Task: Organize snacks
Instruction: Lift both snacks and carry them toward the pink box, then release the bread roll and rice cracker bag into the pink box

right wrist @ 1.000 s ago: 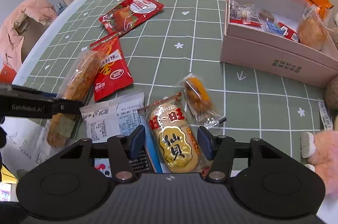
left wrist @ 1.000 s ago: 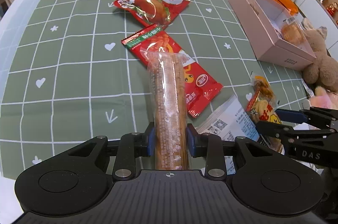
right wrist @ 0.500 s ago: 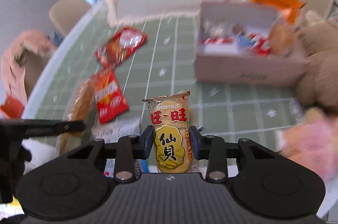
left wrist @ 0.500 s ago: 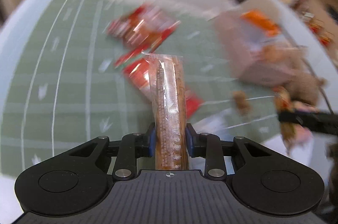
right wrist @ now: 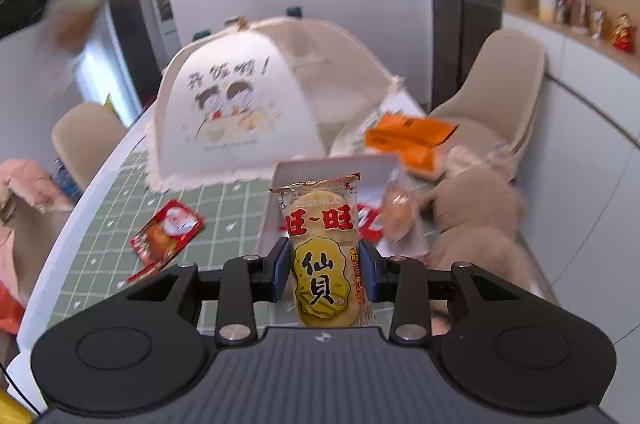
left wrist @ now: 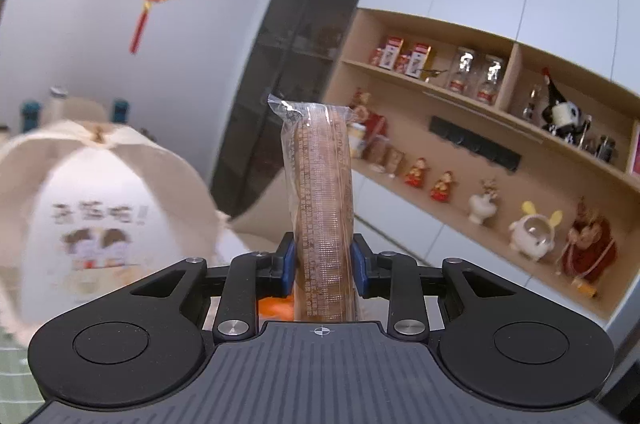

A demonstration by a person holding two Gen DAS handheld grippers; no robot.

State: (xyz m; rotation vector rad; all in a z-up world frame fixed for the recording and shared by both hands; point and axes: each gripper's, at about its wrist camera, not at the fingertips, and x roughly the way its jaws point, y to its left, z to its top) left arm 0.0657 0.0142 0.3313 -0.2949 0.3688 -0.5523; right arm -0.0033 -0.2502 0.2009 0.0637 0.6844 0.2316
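Both tongs are full: left gripper (left wrist: 323,262) is clamped on a long clear-wrapped biscuit stick (left wrist: 322,200), right gripper (right wrist: 324,264) on a yellow rice cracker pack (right wrist: 323,256), both held up off the table. Right behind the cracker sits the pink box (right wrist: 332,170), mesh food cover (right wrist: 240,104) by the tablecloth's far edge, red snack packet (right wrist: 166,236) near its left edge

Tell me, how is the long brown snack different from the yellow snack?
The long brown snack is tall and thin in a clear wrapper; the yellow snack is shorter, rounder, with big printed characters. The left gripper holds the brown one, the right gripper the yellow one. Both stand upright, pinched near the bottom.
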